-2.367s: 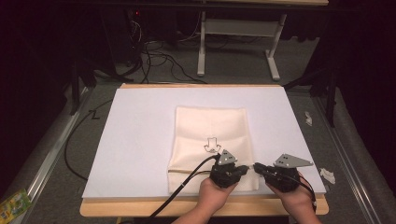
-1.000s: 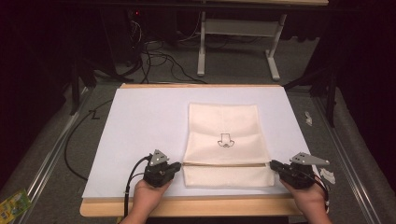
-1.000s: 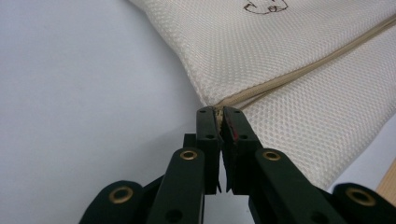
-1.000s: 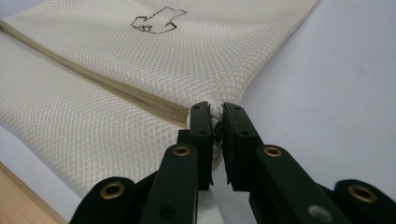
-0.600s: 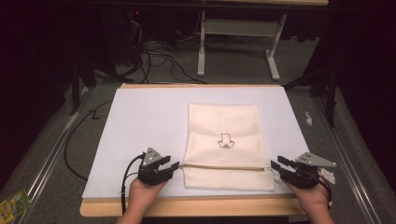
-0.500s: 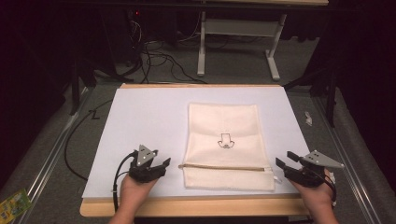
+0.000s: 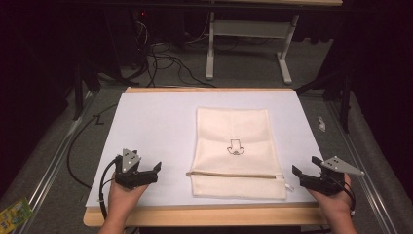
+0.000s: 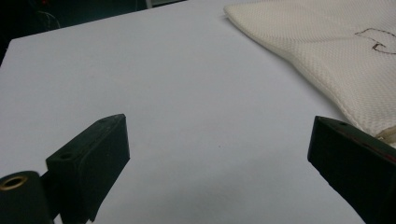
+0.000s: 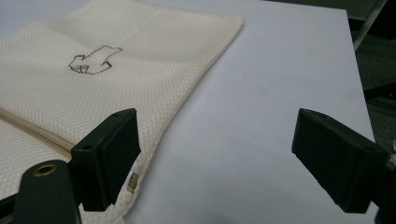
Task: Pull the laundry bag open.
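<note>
A cream mesh zip bag (image 7: 235,152) lies flat on the white sheet (image 7: 151,126), with a small dark outline figure (image 7: 235,147) at its middle and a zip line (image 7: 234,174) across its near end. My left gripper (image 7: 157,171) rests on the sheet to the left of the bag, apart from it. Its jaws have just been opening and stand open with only bare sheet between them (image 8: 219,154). My right gripper (image 7: 296,174) sits just off the bag's near right corner. Its jaws have also just been opening and are open and empty (image 9: 215,154), the left one over the bag's edge (image 9: 154,126).
The sheet covers a wooden table whose front edge (image 7: 204,217) runs between the person's hands. Cables (image 7: 160,58) and a grey desk frame (image 7: 248,34) stand on the floor behind. A green packet (image 7: 14,212) lies at the lower left, small white scraps (image 7: 321,123) at the right.
Both grippers were shut at the ends of the bag's zip line a second ago. Both have opened and let go, and the left hand has drawn away to the left.
</note>
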Demonstrator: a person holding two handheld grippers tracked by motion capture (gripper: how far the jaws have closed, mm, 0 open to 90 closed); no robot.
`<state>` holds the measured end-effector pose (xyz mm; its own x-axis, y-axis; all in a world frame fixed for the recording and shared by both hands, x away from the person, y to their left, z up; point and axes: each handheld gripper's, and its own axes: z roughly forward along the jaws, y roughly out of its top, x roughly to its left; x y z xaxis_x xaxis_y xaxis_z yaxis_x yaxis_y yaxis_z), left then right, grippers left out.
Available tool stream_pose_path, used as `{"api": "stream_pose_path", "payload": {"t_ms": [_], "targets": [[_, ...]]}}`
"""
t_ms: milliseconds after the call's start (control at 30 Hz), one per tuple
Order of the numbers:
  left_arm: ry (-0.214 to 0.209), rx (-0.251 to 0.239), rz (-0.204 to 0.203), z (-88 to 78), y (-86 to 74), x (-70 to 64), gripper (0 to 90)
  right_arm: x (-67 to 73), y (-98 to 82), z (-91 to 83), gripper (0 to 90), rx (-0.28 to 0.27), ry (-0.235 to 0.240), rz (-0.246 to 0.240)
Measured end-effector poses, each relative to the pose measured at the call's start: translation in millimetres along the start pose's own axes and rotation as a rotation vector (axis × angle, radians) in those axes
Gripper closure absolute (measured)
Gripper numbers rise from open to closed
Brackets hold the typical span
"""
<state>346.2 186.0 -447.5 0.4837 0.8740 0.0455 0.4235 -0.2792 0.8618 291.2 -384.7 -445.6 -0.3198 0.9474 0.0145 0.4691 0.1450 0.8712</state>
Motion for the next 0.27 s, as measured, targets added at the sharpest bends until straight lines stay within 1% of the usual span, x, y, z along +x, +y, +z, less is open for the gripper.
{"api": "stream_pose_path", "payload": {"t_ms": [267], "targets": [[0.006,0.015,-0.007,2.2,-1.6,2.6,5.8,-2.8,-0.6,-1.0,15.4,-0.002,-0.008,0.014]]}}
